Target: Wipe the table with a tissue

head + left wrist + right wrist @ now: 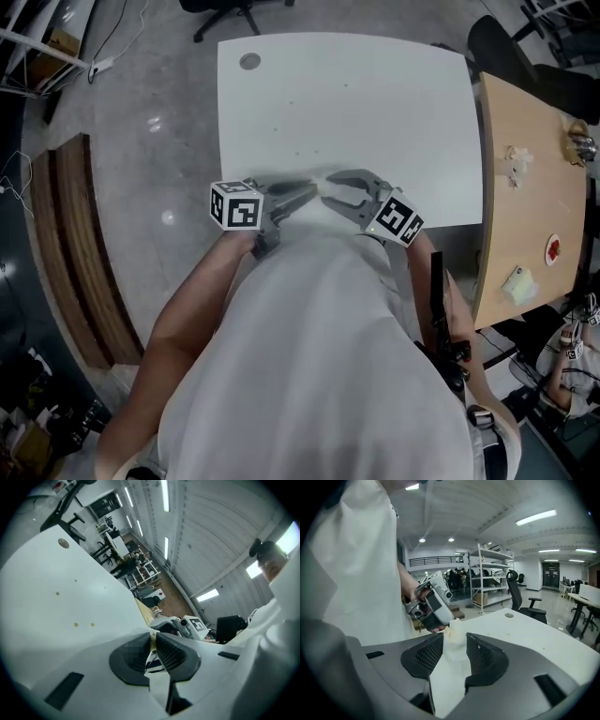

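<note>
A white tissue stretches between both grippers, just above the near edge of the white table. My left gripper is shut on a thin end of the tissue. The rest of the tissue lies loosely between the pads of my right gripper, whose jaws stand apart. In the head view the left gripper and the right gripper point at each other, tips almost touching. A few small brown specks dot the tabletop.
A round cable hole sits in the table's far left corner. A wooden table adjoins on the right, with crumpled paper and a small plate on it. Office chairs stand beyond. My body is close against the near edge.
</note>
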The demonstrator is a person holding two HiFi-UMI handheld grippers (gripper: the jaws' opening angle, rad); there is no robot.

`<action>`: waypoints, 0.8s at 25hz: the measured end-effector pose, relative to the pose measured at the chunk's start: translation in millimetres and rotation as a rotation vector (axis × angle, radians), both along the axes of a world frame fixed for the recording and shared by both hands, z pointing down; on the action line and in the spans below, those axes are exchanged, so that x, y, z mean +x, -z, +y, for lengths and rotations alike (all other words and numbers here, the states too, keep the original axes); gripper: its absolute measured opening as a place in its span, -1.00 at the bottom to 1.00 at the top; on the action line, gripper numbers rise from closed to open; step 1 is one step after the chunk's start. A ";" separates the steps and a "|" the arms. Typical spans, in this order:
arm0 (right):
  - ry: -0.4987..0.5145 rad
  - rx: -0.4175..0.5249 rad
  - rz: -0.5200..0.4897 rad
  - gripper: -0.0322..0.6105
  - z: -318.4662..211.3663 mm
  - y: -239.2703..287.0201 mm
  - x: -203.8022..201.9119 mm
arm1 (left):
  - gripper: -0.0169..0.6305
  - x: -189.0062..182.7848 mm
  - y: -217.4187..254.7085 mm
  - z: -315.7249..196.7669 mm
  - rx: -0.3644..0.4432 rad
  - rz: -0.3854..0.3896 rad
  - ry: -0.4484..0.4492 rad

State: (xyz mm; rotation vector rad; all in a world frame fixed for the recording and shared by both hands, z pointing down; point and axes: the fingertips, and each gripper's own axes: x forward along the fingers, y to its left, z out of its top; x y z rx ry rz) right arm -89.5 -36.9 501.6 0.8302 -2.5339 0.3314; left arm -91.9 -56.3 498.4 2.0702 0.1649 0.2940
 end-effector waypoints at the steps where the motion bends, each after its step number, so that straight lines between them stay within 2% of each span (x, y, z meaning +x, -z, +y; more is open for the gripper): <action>1: -0.001 0.001 -0.003 -0.48 -0.1 1.2 0.8 | -0.81 1.5 3.5 5.1 -0.022 0.021 -0.036; 4: 0.073 0.007 -0.022 -0.41 6.4 8.6 -6.4 | -0.82 -0.2 17.7 21.1 -0.112 0.105 -0.162; 7: 0.168 -0.006 -0.119 -0.37 16.9 21.5 -18.9 | -0.83 -5.6 33.6 35.4 -0.188 0.196 -0.286; 9: 0.205 -0.023 -0.198 -0.38 21.3 29.9 -25.1 | -0.83 -7.9 41.3 37.4 -0.213 0.243 -0.319; 10: 0.217 -0.033 -0.224 -0.47 22.5 31.9 -26.9 | -0.83 -8.1 43.0 36.5 -0.213 0.256 -0.319; 12: 0.217 -0.047 -0.236 -0.60 21.6 28.9 -26.5 | -0.83 -7.6 40.7 32.5 -0.165 0.254 -0.287; 14: 0.193 -0.058 -0.229 -0.62 17.4 21.1 -20.1 | -0.83 -6.9 32.8 24.9 -0.073 0.217 -0.223; 15: 0.171 -0.065 -0.228 -0.62 14.5 17.3 -14.4 | -0.76 -7.2 27.7 18.2 -0.029 0.189 -0.176; 16: 0.142 -0.071 -0.225 -0.62 10.8 13.2 -6.8 | -0.66 -8.9 21.8 9.8 0.008 0.155 -0.121; 18: 0.063 -0.084 -0.187 -0.62 1.5 1.8 14.2 | -0.63 -17.4 9.0 -6.1 0.055 0.090 -0.018; 20: -0.041 -0.098 -0.096 -0.62 -12.0 -15.8 41.6 | -0.63 -27.9 0.0 -13.5 0.082 0.043 0.043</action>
